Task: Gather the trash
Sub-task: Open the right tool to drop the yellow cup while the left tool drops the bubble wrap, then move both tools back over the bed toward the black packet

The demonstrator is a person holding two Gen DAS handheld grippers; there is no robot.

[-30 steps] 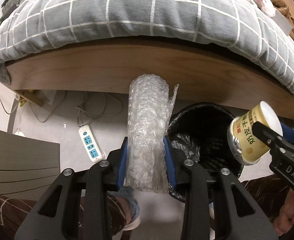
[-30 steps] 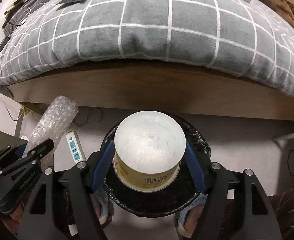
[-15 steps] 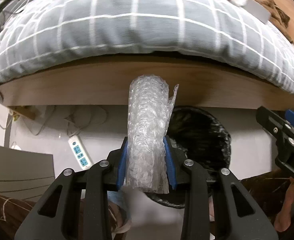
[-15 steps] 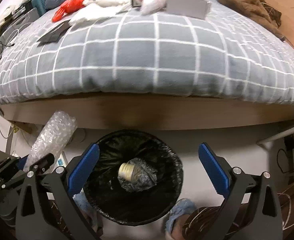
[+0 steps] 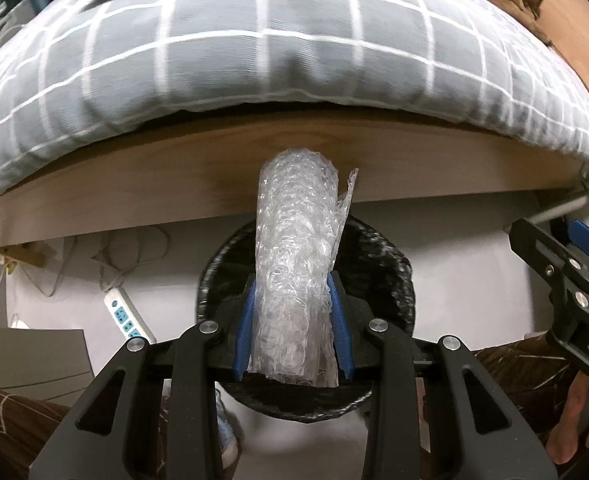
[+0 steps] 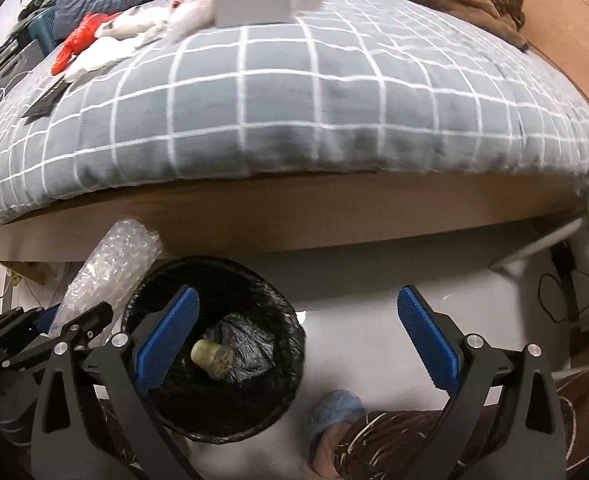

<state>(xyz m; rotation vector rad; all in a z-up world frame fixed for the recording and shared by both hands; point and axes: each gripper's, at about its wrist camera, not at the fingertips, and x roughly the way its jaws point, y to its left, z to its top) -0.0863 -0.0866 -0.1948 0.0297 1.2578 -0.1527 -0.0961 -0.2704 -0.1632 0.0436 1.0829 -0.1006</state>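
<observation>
My left gripper (image 5: 292,320) is shut on a roll of clear bubble wrap (image 5: 298,264) and holds it upright right over a black bin (image 5: 378,256) lined with a black bag. The roll also shows in the right wrist view (image 6: 110,264), at the bin's left rim. My right gripper (image 6: 294,332) is wide open and empty, above and to the right of the bin (image 6: 282,332). A yellow cup (image 6: 211,358) lies on its side inside the bin. The right gripper also shows at the right edge of the left wrist view (image 5: 566,276).
A bed with a grey checked quilt (image 6: 294,100) and a wooden side rail (image 6: 294,216) stands just behind the bin. A red bag (image 6: 76,42), white items and a grey box (image 6: 262,2) lie on the bed. A power strip (image 5: 124,316) and cables lie on the floor at left.
My right gripper opened and the yellow cup fell into the bin; it then drew right. My left gripper carried the bubble wrap rightward to above the bin.
</observation>
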